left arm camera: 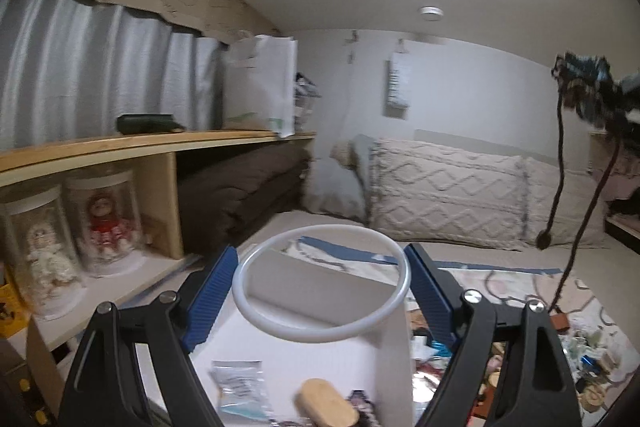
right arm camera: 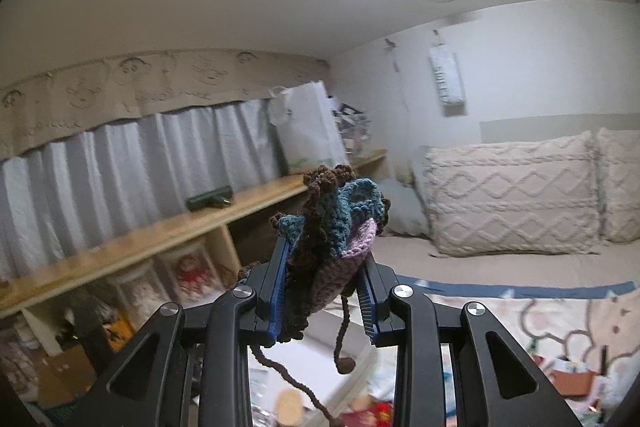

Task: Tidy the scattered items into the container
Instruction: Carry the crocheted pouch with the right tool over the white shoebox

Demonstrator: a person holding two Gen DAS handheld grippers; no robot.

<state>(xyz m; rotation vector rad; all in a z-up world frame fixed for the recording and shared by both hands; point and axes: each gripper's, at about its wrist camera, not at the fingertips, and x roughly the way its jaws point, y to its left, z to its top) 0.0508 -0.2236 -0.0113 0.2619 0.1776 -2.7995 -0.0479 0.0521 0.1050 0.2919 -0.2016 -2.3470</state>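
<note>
My left gripper is shut on a white plastic ring, held level between the blue pads above a white box. The box holds a clear packet and a tan wooden piece. My right gripper is shut on a crocheted pouch of brown, teal and purple yarn, lifted high, its brown drawstrings hanging down. The pouch also shows at the right edge of the left wrist view. Several small scattered items lie on a patterned cloth on the bed.
A wooden shelf runs along the left with dolls in clear jars below it and a white bag on top. Knitted pillows lie at the bed's head. Grey curtains hang behind the shelf.
</note>
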